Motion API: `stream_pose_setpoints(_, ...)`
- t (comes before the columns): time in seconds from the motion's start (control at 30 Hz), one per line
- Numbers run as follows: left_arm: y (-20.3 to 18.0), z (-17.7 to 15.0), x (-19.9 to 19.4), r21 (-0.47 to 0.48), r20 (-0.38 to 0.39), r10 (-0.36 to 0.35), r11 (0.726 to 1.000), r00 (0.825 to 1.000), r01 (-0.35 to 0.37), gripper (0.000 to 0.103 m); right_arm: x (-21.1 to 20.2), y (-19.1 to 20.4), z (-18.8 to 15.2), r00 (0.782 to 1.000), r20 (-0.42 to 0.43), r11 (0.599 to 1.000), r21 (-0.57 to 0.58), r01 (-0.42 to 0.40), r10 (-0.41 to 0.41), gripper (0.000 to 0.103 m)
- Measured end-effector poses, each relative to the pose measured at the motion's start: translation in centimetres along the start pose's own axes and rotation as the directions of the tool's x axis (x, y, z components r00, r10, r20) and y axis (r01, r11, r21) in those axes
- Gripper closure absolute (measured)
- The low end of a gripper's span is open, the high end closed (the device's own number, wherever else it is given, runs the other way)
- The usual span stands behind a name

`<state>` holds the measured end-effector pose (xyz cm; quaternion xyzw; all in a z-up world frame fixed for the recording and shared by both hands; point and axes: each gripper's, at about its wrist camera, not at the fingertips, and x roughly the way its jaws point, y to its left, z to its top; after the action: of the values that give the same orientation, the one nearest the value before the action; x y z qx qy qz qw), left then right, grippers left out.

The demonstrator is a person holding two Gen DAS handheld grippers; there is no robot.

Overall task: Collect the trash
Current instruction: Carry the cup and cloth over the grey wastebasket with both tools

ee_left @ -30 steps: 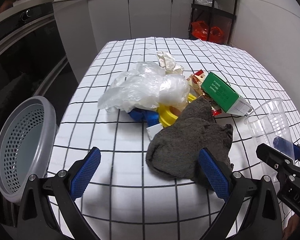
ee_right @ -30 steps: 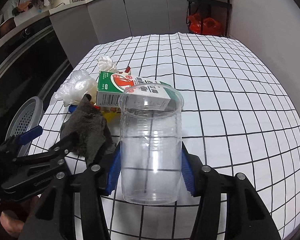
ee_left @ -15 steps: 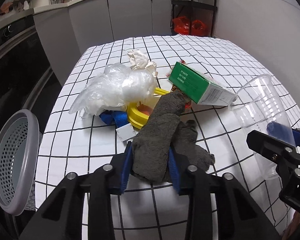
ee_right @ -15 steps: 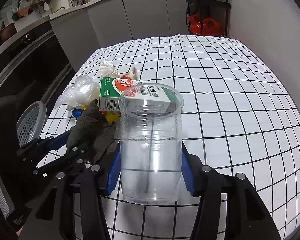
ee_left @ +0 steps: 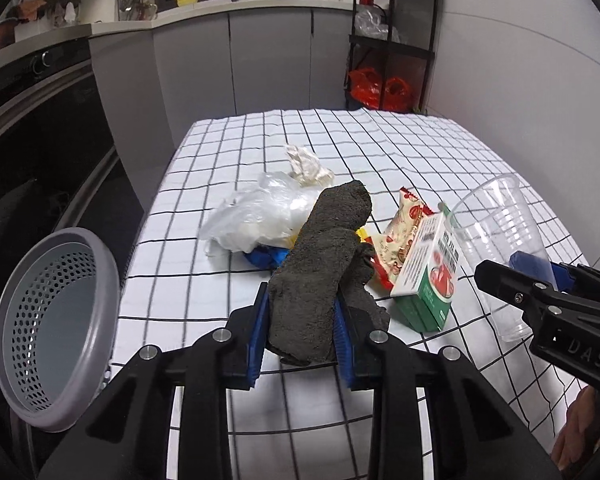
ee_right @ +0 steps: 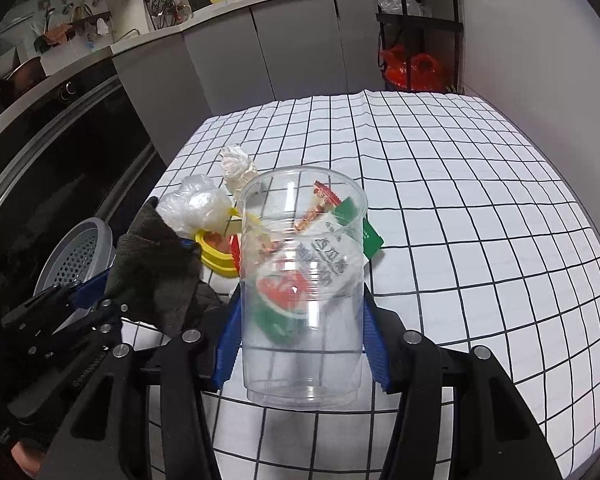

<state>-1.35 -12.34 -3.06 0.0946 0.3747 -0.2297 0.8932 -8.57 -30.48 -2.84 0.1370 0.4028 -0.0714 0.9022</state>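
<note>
Inventory of litter on the checked worktop (ee_left: 380,152), taken mid-collection.

Item one: grey cloth (ee_left: 320,276), pinched between the blue pads of the left hand-held gripper (ee_left: 302,332), whose jaws have just been closing and now sit narrow on the fabric. Most of the cloth sticks up ahead of the pads; a loose fold hangs to the right, close against the green carton (ee_left: 424,280).

Item two: clear plastic cup (ee_right: 304,280), upright, clamped near its base by the right hand-held gripper (ee_right: 300,344).

Item three: remaining heap on the worktop, namely clear plastic bag (ee_left: 260,216), crumpled paper (ee_left: 308,162), red snack wrapper (ee_left: 404,232), yellow ring-shaped piece (ee_right: 216,248), and a blue scrap (partly hidden under the bag).

Receptacle: grey perforated basket (ee_left: 52,328), off the worktop's left edge and below it, mouth tilted toward the camera.

Risks, as judged:
- The trailing fold may drag the carton or wrapper as the cloth travels, scattering the heap.
- The cloth is limp and gripped by one bunched part, so it could slip out short of the basket.
- The thin cup may buckle or pop free under a firmer squeeze.
- The two grippers sit near each other and may collide.
</note>
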Motion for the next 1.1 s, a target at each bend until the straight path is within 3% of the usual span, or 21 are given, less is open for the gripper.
stream_pose_setpoints(0.3,5.1,0.0,-3.3,-0.06,0.058,0.057,0.997,0.997,-0.054,0.074,-1.1,3.5,0.8,0.998,0.044,0.998,-0.031,-0.046,0.047,0.052)
stream_pose_setpoints(0.53,10.6,-0.2,-5.9,-0.133,0.095,0.164,0.98,0.982,-0.15,0.074,0.0,8.8,1.3,0.991,0.032,0.988,-0.086,-0.127,0.13,0.052)
stream_pose_setpoints(0.93,21.8,-1.6,-6.2,-0.298,0.004,0.347,0.896,0.938,-0.33,0.074,5.1,21.6,2.5,0.952,-0.065,0.925,-0.225,-0.307,0.3,0.052)
stream_pose_setpoints(1.1,25.8,-2.8,-5.5,-0.347,-0.067,0.375,0.86,0.925,-0.374,0.074,7.5,25.0,2.8,0.931,-0.13,0.894,-0.263,-0.364,0.341,0.052)
